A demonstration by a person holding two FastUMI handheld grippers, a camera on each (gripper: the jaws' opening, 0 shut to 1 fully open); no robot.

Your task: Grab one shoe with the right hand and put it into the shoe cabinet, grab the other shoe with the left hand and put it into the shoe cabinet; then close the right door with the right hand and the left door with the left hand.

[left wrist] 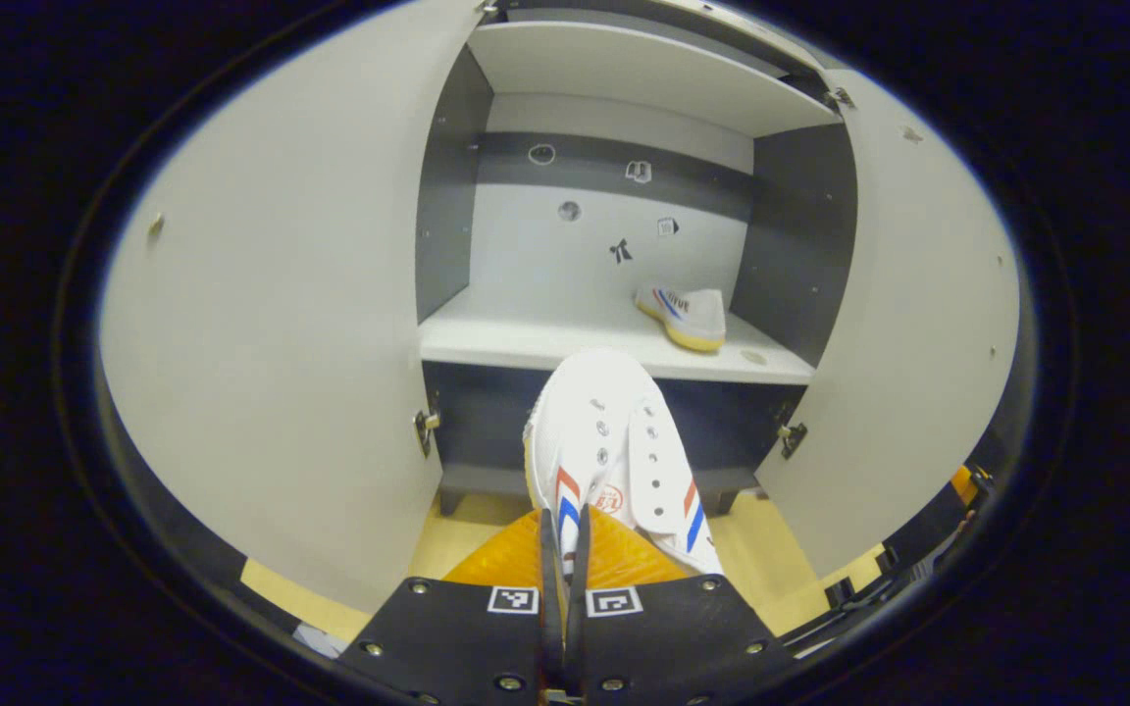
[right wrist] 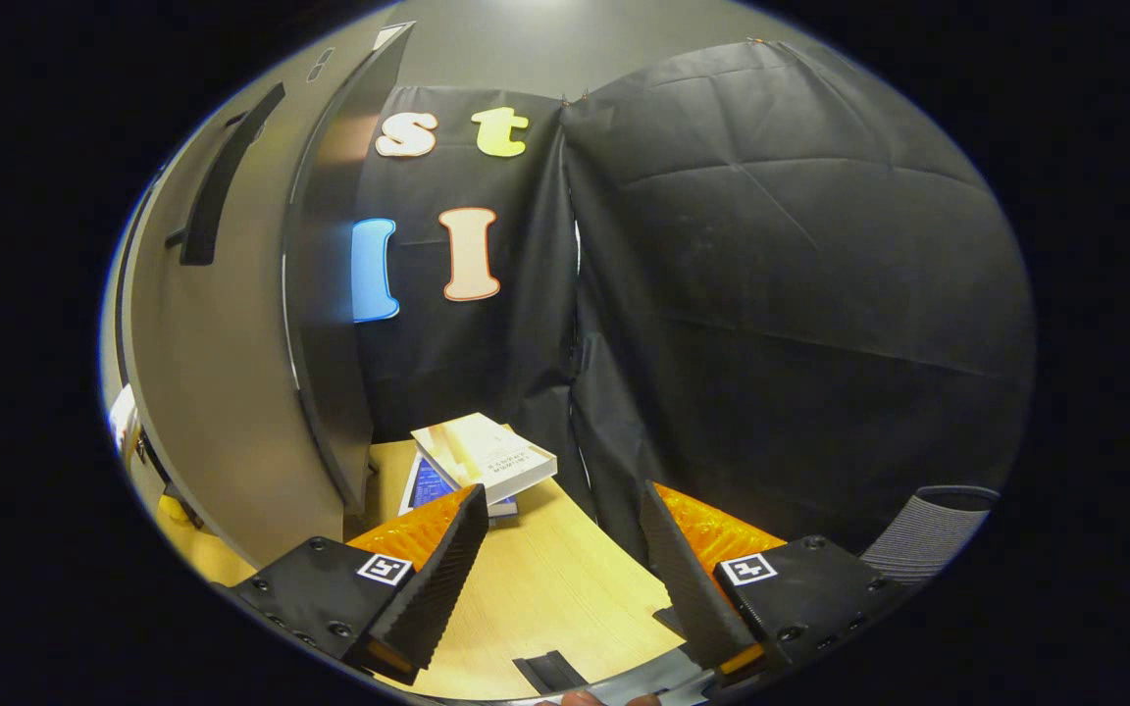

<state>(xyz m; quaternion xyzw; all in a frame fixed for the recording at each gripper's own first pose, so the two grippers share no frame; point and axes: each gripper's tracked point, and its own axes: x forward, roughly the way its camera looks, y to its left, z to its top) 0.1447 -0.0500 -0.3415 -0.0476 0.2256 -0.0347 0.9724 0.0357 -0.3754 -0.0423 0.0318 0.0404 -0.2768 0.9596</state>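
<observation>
In the left gripper view my left gripper [left wrist: 565, 534] is shut on a white shoe [left wrist: 614, 451] with red and blue stripes, held by its heel collar with the toe pointing at the open cabinet. The other white shoe [left wrist: 685, 314] lies on the right of the cabinet's grey shelf [left wrist: 545, 338]. Both doors stand open: the left door [left wrist: 290, 314] and the right door [left wrist: 918, 324]. In the right gripper view my right gripper [right wrist: 560, 529] is open and holds nothing, beside the outer face of a cabinet door [right wrist: 222, 392] with a dark handle [right wrist: 217, 176].
Books [right wrist: 482, 456] lie stacked on the light wooden floor [right wrist: 545, 588] against the black cloth wall. A grey ribbed chair edge [right wrist: 938, 525] shows at the lower right. An upper shelf [left wrist: 643, 74] spans the cabinet's top.
</observation>
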